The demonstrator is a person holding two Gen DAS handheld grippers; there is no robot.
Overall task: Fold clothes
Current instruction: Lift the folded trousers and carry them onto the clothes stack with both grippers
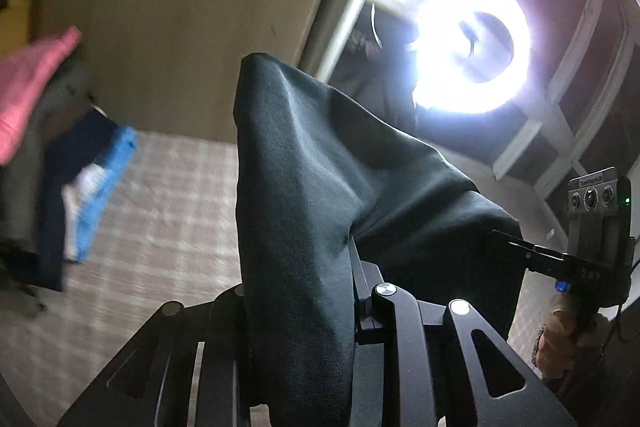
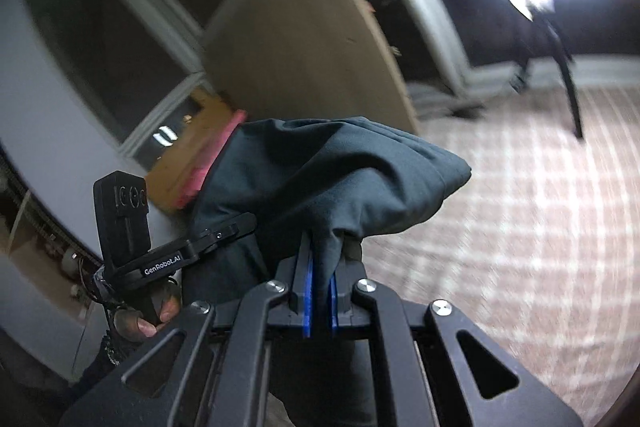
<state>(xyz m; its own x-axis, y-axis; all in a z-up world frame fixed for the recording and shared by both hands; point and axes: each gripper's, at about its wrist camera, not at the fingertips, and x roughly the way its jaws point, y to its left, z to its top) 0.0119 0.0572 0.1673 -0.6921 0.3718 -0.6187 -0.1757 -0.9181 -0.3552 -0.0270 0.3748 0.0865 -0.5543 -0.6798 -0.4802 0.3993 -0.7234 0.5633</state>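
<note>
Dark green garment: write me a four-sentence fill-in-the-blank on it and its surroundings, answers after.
1. Both hand-held grippers are shut on the dark ____ garment.
2. The right hand-held gripper has ____ pads.
3. The bright lamp has the shape of a ____.
4. In the left wrist view, the left hand-held gripper shows, and a ____ cloth lies at the left edge.

Missing words: green; blue; ring; pink

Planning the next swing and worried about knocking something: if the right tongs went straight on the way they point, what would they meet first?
Beyond the dark green garment the right tongs are shut on, probably the tan board standing behind it; depth is unclear through the fisheye blur.
</note>
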